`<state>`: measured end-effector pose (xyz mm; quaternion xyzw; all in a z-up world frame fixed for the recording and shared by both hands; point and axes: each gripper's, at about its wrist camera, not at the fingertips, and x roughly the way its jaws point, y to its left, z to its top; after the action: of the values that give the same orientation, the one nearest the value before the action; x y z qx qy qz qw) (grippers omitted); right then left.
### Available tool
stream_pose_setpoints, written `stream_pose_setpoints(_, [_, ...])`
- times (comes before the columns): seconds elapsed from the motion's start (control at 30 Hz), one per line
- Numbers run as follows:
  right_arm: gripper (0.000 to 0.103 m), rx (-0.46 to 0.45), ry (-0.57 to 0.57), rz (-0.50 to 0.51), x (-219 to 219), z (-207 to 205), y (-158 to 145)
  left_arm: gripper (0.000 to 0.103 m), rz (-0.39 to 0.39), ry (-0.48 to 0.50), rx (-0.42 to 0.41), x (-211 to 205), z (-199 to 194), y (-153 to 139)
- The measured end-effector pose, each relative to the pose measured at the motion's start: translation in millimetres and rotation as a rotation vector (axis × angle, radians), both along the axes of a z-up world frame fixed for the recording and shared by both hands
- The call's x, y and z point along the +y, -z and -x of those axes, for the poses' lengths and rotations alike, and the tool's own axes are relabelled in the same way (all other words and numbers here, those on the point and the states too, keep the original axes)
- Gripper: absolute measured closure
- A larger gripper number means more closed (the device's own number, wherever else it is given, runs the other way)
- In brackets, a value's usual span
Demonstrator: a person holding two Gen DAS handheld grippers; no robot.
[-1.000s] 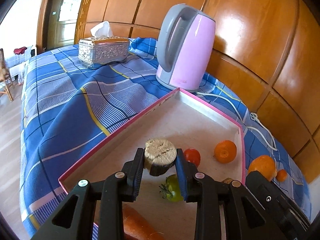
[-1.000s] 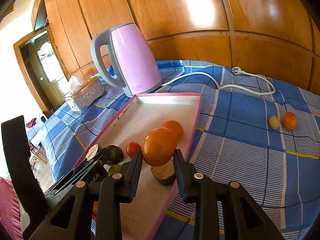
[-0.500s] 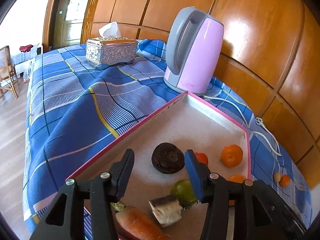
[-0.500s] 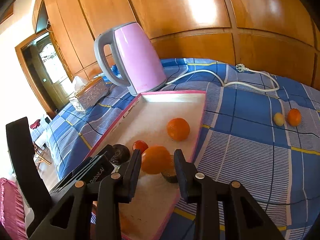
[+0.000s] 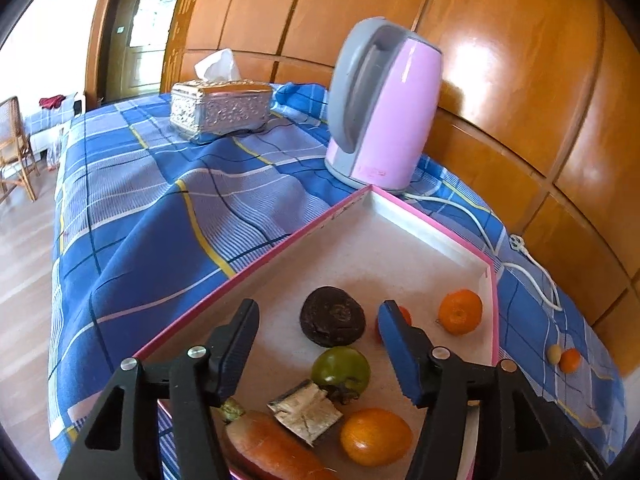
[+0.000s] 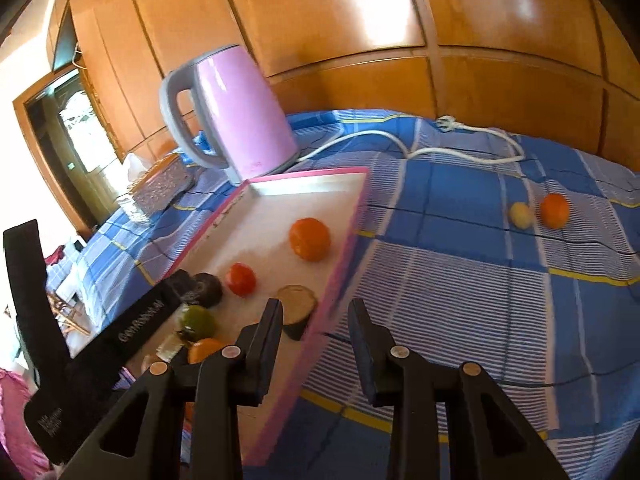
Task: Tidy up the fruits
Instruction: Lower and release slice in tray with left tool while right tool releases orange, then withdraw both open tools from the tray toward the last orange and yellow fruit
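A pink-rimmed tray (image 5: 260, 268) holds a dark round fruit (image 5: 332, 322), a green fruit (image 5: 340, 370), a tangerine (image 5: 460, 312), a red tomato (image 6: 240, 278), an orange (image 5: 376, 436), a carrot (image 5: 268, 448) and a cut piece (image 5: 306, 410). My left gripper (image 5: 318, 320) hangs just short of the dark fruit, its jaws opening and touching nothing. My right gripper (image 6: 316, 308) is open and empty over the tray's right rim (image 6: 340, 276). A halved piece (image 6: 298, 304) lies by its left finger. A small yellow fruit (image 6: 520, 215) and a small orange one (image 6: 554, 210) lie on the cloth.
A pink kettle (image 5: 384, 112) stands behind the tray's far corner, and its white cord (image 6: 400, 144) trails over the blue checked cloth (image 5: 160, 216). A silver tissue box (image 5: 220, 110) sits far left. Wooden panels (image 6: 360, 20) close the back. The cloth drops off at the left.
My left gripper let go of the dark fruit, which now rests in the tray, and its jaws spread. My right gripper released the orange into the tray and shifted right over the rim.
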<state>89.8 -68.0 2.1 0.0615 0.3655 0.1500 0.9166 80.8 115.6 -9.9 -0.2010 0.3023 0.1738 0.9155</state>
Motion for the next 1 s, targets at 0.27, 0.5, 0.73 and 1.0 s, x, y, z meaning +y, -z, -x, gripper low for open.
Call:
stream_pose_setpoints(0.27, [0.069, -0.013, 0.092, 0.108, -39, 2, 3, 0.039, -0.049, 0.071, -0.013, -19, -1, -5])
stream_pose_setpoints(0.5, [0.069, -0.056, 0.303, 0.225, -96, -1, 10, 0.039, -0.093, 0.128, -0.030, -37, 0, -9])
stream_pose_setpoints(0.73, [0.069, 0.022, 0.460, 0.148, -141, -8, 21, 0.039, -0.111, 0.172, -0.043, -50, 4, -12])
stream_pose_setpoints(1.0, [0.069, 0.058, 0.516, 0.094, -156, -9, 27, 0.036, -0.160, 0.219, -0.053, -70, 10, -16])
